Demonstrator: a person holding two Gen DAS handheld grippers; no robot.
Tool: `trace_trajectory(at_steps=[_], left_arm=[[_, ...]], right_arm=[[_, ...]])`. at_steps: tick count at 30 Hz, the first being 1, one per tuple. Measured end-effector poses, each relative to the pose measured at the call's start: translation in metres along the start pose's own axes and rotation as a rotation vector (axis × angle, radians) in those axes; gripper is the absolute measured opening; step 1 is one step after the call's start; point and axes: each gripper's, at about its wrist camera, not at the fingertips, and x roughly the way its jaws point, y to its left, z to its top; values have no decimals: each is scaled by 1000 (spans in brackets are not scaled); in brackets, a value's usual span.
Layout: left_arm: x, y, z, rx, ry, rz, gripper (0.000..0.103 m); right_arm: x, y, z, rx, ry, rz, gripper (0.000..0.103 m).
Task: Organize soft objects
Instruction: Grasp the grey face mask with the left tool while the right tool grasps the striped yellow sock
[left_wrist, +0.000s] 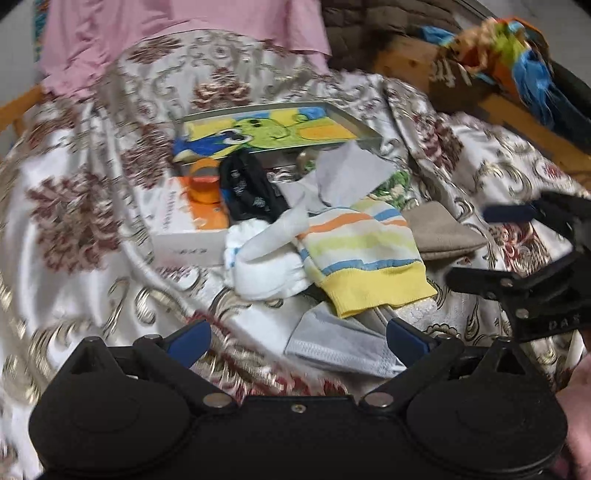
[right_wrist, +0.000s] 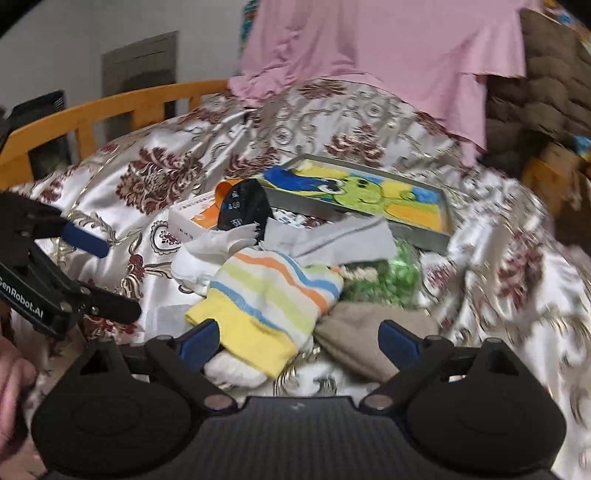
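A pile of socks lies on a floral satin bedspread (left_wrist: 92, 229). On top is a striped sock (left_wrist: 362, 254) (right_wrist: 273, 291) with a yellow cuff. Around it lie a white sock (left_wrist: 266, 258) (right_wrist: 195, 266), a black sock (left_wrist: 251, 192) (right_wrist: 243, 210), a grey sock (left_wrist: 343, 181) (right_wrist: 332, 240) and a tan sock (left_wrist: 443, 229) (right_wrist: 369, 332). My left gripper (left_wrist: 298, 341) (right_wrist: 107, 275) is open just short of the pile, over another pale grey sock (left_wrist: 340, 339). My right gripper (right_wrist: 299, 339) (left_wrist: 491, 247) stands open with the yellow cuff and the tan sock between its fingers, its pads off both.
Behind the pile sit a metal tin with a cartoon lid (left_wrist: 280, 129) (right_wrist: 365, 199), a white and orange box (left_wrist: 184, 221) and an orange tape roll (left_wrist: 205, 181). A green patterned item (right_wrist: 384, 280) lies under the socks. Pink cloth (right_wrist: 369, 44), a wooden rail (right_wrist: 110, 107) and a colourful parrot toy (left_wrist: 517, 55) border the bed.
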Motion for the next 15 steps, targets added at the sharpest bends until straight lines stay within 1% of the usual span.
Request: trace_trajectory(at_steps=[4,6,8,10,13,15], left_arm=[[16,-2,5,81,3,-59,101],[24,-2,6,115,3,-81,101],[32,-1,5,131,14,-107,100],[39,2,5,142,27,-119,98],[51,5,4,154,64,-137,94],[57,9,6,142,86,-160,90]], right_arm=[[21,-1,4,-66,4,43,93],[30,1,5,-116,-4,49,93],[36,3,6,-153,-14,53,93],[44,4,6,-175,3,64,93],[54,5,7,-201,16,81,91],[59,5,8,-211,16,93,90]])
